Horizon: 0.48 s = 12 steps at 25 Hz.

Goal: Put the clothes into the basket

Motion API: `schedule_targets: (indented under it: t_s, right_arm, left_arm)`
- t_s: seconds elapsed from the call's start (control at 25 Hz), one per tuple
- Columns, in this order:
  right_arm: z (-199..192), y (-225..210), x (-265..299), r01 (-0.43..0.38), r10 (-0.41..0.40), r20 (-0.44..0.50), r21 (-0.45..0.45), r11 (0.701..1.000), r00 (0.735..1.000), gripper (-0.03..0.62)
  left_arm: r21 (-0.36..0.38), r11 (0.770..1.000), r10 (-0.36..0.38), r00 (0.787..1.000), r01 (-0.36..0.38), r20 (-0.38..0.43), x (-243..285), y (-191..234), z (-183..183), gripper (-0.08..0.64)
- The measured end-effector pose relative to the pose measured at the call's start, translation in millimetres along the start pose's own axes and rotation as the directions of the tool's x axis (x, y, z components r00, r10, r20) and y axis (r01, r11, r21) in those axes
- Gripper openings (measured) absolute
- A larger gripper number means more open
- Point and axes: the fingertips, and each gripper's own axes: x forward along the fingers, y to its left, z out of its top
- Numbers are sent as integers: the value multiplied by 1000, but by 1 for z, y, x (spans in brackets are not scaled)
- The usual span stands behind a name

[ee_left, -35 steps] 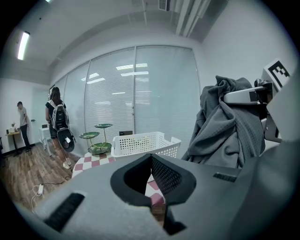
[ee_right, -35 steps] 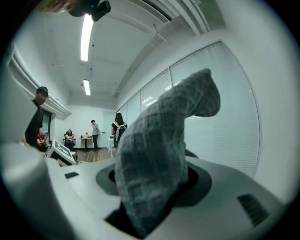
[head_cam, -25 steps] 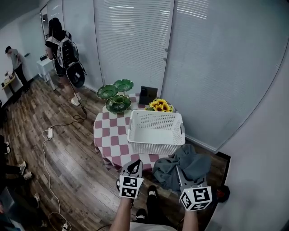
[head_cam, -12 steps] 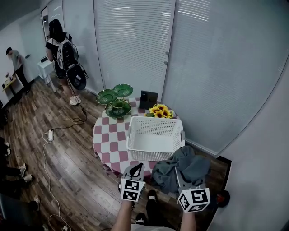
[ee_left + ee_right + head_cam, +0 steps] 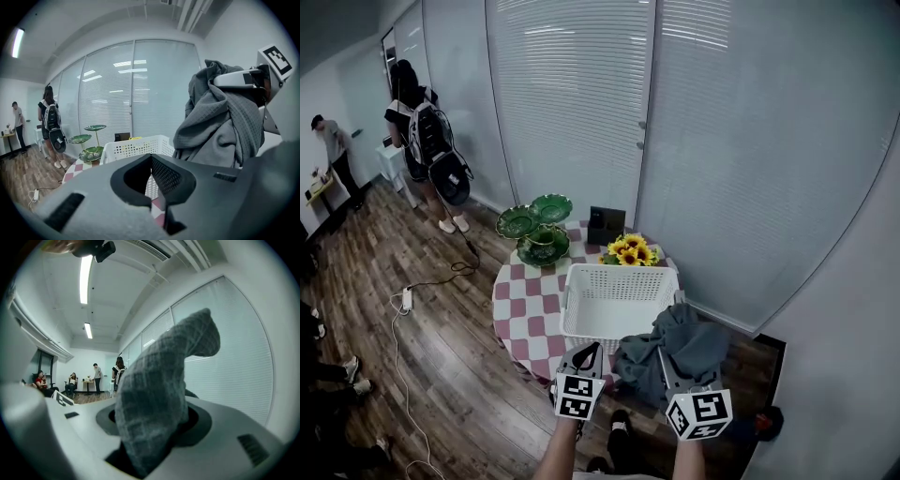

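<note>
— Where is the grey garment (image 5: 689, 342)?
— It hangs from the right gripper (image 5: 668, 367), whose jaws clamp a fold of it, at the near right corner of the white basket (image 5: 614, 273) on the checked table (image 5: 517, 298).
— And the left gripper (image 5: 585, 358)?
— Its jaws meet at the tips with nothing between them; it hovers just beside the garment.

Office (open-plan): blinded glass partitions (image 5: 572, 94), fluorescent strips (image 5: 85, 273).
</note>
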Motion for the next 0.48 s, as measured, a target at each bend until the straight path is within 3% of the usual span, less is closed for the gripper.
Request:
schedule_targets:
  t_s: [0.28,0.48]
  right_arm:
    - [15,-12,45,-26,26,9,-7,1000,1000,218]
    - [32,-23,75,-46,46,12,-15,999,999,218]
  left_arm:
    - [24,999,-45,999,44,13,44,-5,28,14]
    - [22,999,-24,1000,23,16,69,11,47,14]
